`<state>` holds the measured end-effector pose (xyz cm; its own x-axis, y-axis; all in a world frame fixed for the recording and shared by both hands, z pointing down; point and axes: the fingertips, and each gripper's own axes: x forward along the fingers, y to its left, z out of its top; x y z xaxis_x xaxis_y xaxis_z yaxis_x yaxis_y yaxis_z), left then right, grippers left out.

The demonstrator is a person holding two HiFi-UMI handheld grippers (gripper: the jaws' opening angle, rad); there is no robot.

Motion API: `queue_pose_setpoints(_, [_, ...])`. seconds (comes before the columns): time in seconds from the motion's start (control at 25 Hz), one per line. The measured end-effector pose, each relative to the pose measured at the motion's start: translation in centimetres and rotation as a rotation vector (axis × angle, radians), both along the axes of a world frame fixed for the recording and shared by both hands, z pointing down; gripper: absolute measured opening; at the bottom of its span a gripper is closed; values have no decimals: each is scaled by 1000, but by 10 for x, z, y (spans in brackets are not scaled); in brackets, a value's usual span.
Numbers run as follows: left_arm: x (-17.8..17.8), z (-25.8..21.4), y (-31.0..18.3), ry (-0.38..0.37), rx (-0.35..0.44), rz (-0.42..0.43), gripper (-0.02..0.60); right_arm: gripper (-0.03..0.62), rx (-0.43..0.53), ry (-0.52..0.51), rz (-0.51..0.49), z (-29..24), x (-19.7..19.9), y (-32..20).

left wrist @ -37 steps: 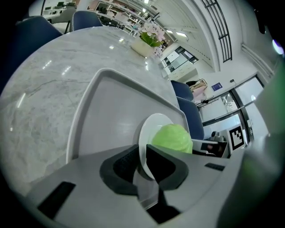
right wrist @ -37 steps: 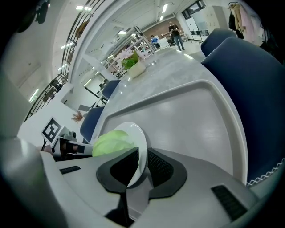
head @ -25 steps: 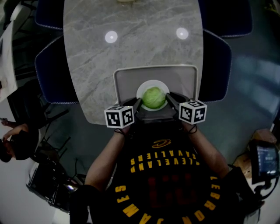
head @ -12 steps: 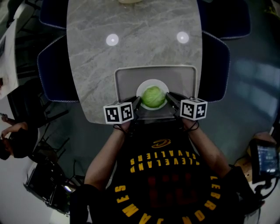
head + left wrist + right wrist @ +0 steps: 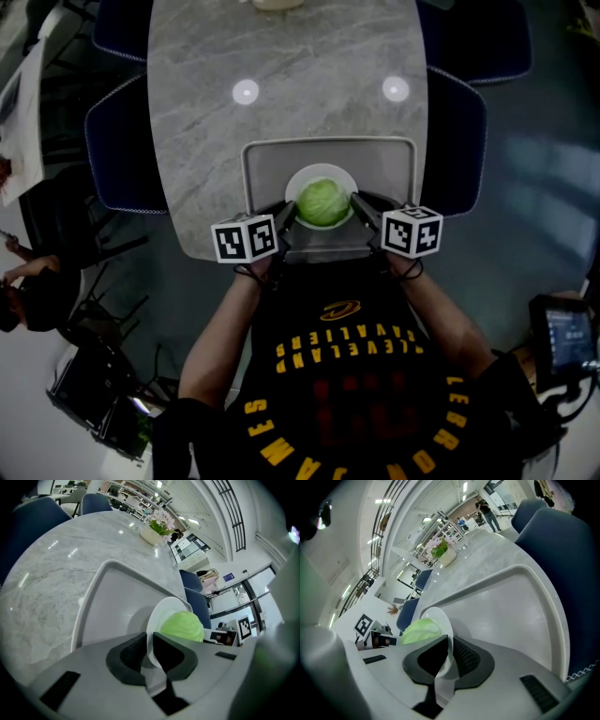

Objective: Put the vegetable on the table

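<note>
The white plate [image 5: 322, 175] carrying the green cabbage [image 5: 322, 202] has shifted a little farther in over the grey tray [image 5: 267, 159] on the marble table [image 5: 281, 56] than a second ago. The left gripper [image 5: 150, 649] pinches the plate's left rim between closed jaws, and the right gripper [image 5: 449, 654] clamps the opposite rim. The cabbage sits in the plate between both grippers, just beyond their tips.

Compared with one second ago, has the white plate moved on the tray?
No. The white plate with the cabbage keeps its place on the tray, by the middle of the edge nearest the person.
</note>
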<state>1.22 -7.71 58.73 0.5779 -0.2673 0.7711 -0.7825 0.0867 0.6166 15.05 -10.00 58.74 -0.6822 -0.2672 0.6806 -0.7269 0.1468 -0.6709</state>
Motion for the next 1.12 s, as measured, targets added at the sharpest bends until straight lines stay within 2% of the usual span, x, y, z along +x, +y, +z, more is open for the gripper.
queue_pose_setpoints(0.4, [-8, -17, -10, -4, 55, -68, 44, 40, 84, -62, -66, -19, -11, -19])
queue_pose_setpoints(0.64, [-14, -38, -14, 20, 76, -112, 44, 39, 143, -68, -114, -42, -19, -30])
queue_pose_setpoints(0.88, [-19, -45, -28, 47, 91, -123, 44, 39, 187, -59, -133, -54, -25, -49])
queue_pose_setpoints(1.12, [-24, -44, -66, 56, 115, -93, 44, 39, 208, -56, -93, -54, -29, -80])
